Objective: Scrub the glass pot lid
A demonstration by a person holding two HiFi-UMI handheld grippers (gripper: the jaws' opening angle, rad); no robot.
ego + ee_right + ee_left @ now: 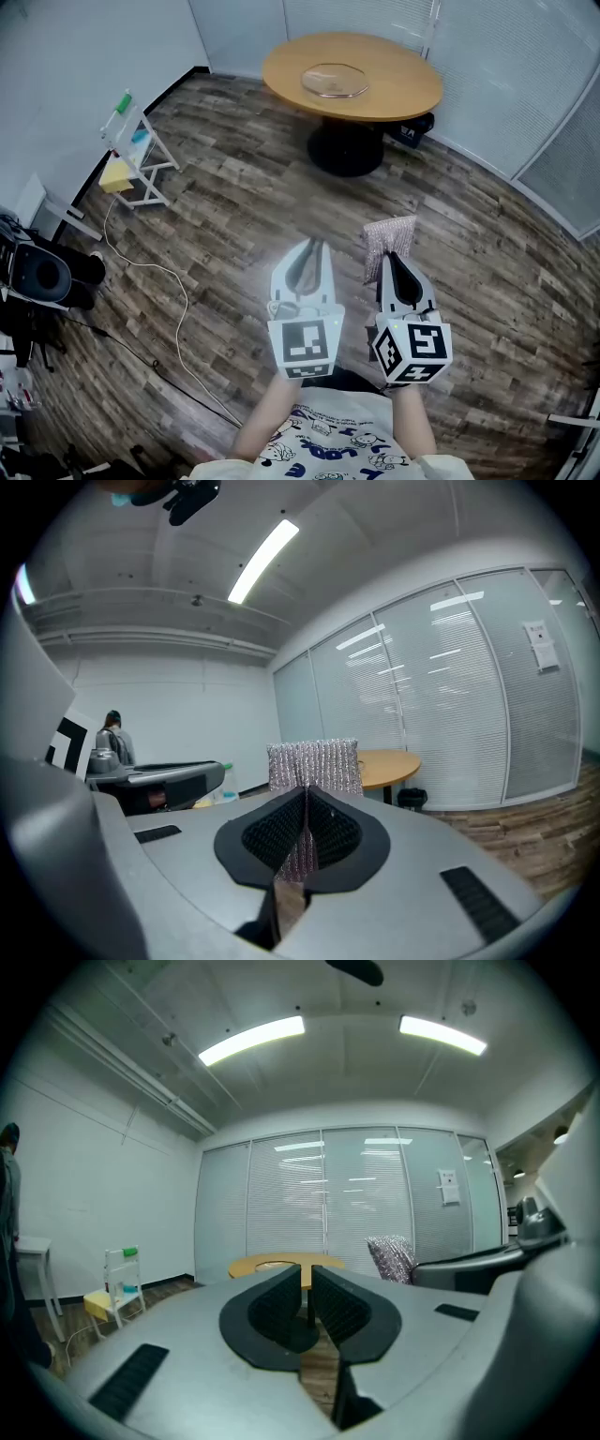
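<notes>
The glass pot lid (333, 81) lies on a round wooden table (403, 94) across the room, far ahead of both grippers. My left gripper (309, 251) is held level over the wood floor, shut with nothing between its jaws (306, 1283). Beside it, my right gripper (388, 258) is shut on a silvery mesh scrubbing cloth (388, 234), which sticks up past the jaws (313, 764). The table's edge (272, 1264) shows beyond the left jaws and again behind the cloth (389, 763). The cloth also shows in the left gripper view (392, 1258).
A small white rack (137, 150) with green and blue items and a yellow sponge stands by the left wall. A white cable (164, 281) runs over the floor toward black equipment (42, 274). A black box (412, 129) sits beside the table's pedestal. A person (111, 738) stands far off.
</notes>
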